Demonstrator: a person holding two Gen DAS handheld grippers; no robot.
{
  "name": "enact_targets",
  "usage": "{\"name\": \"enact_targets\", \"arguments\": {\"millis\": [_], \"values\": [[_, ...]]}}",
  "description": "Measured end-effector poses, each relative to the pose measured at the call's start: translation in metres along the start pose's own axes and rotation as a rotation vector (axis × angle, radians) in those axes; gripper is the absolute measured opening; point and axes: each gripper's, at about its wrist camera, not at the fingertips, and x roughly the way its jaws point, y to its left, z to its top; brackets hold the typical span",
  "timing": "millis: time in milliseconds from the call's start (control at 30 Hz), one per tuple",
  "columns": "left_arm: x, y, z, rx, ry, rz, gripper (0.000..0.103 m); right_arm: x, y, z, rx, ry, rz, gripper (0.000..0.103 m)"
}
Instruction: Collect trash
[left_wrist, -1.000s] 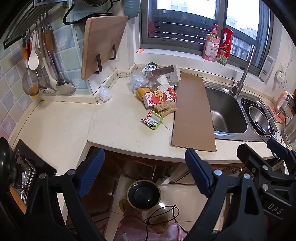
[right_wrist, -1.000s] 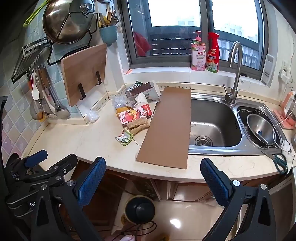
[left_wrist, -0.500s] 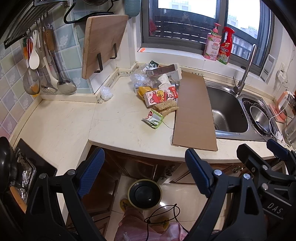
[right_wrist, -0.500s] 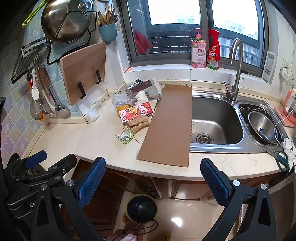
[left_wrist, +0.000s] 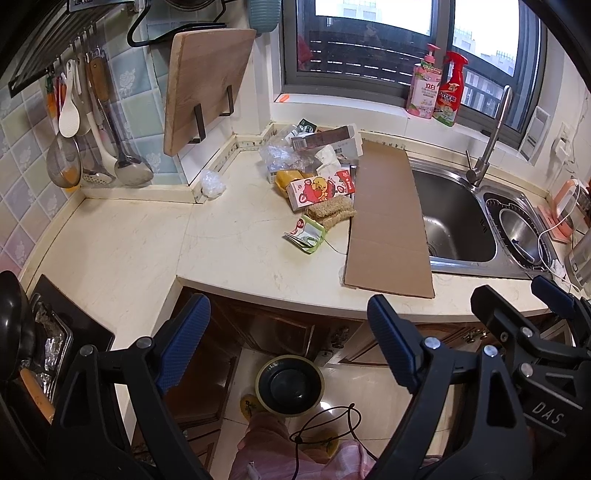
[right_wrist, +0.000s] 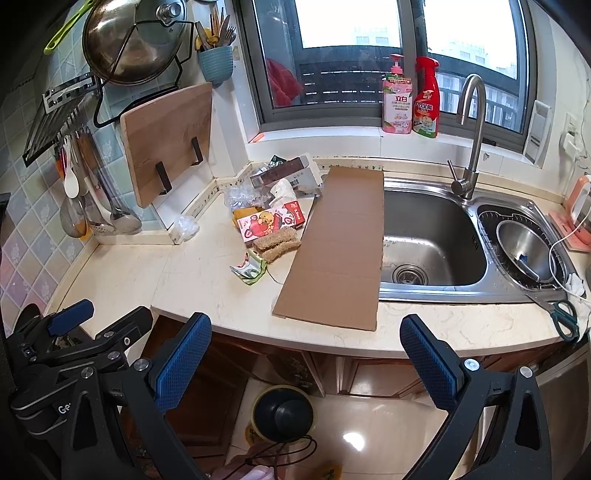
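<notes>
A heap of trash lies on the cream counter by the window corner: a pink carton (left_wrist: 319, 189) (right_wrist: 269, 220), a brown scrubber (left_wrist: 331, 211) (right_wrist: 279, 242), a crumpled green wrapper (left_wrist: 306, 235) (right_wrist: 248, 267), clear plastic (left_wrist: 279, 155) and a long box (left_wrist: 321, 137). A flat cardboard sheet (left_wrist: 388, 221) (right_wrist: 341, 243) lies beside it, overlapping the sink. A plastic wad (left_wrist: 212, 184) sits by the wall. A round bin (left_wrist: 290, 384) (right_wrist: 283, 411) stands on the floor below. My left gripper (left_wrist: 288, 347) and right gripper (right_wrist: 304, 362) are open and empty, in front of the counter edge.
A steel sink (right_wrist: 428, 236) with a faucet (right_wrist: 469, 147) is at the right, with a bowl (right_wrist: 524, 243) and scissors (right_wrist: 557, 315) beside it. A cutting board (left_wrist: 207, 88) and hanging utensils (left_wrist: 96, 129) line the left wall. A stove (left_wrist: 48, 332) is at lower left.
Both grippers have drifted slightly, so the counter sits a little lower in both views. Nothing on the counter has moved.
</notes>
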Motion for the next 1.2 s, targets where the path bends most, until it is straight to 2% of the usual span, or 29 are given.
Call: {"name": "enact_targets", "arguments": {"millis": [533, 900, 1200], "values": [[-0.002, -0.005, -0.005, -0.003, 0.02, 0.001, 0.085, 0.002, 0.001, -0.008, 0.005, 0.003, 0.004, 0.103], [0.002, -0.008, -0.005, 0.008, 0.041, -0.003, 0.079, 0.007, 0.005, -0.022, 0.009, 0.021, 0.01, 0.103], [0.009, -0.012, -0.003, 0.017, 0.056, -0.008, 0.079, 0.01, -0.002, -0.018, 0.017, 0.029, 0.008, 0.103]]}}
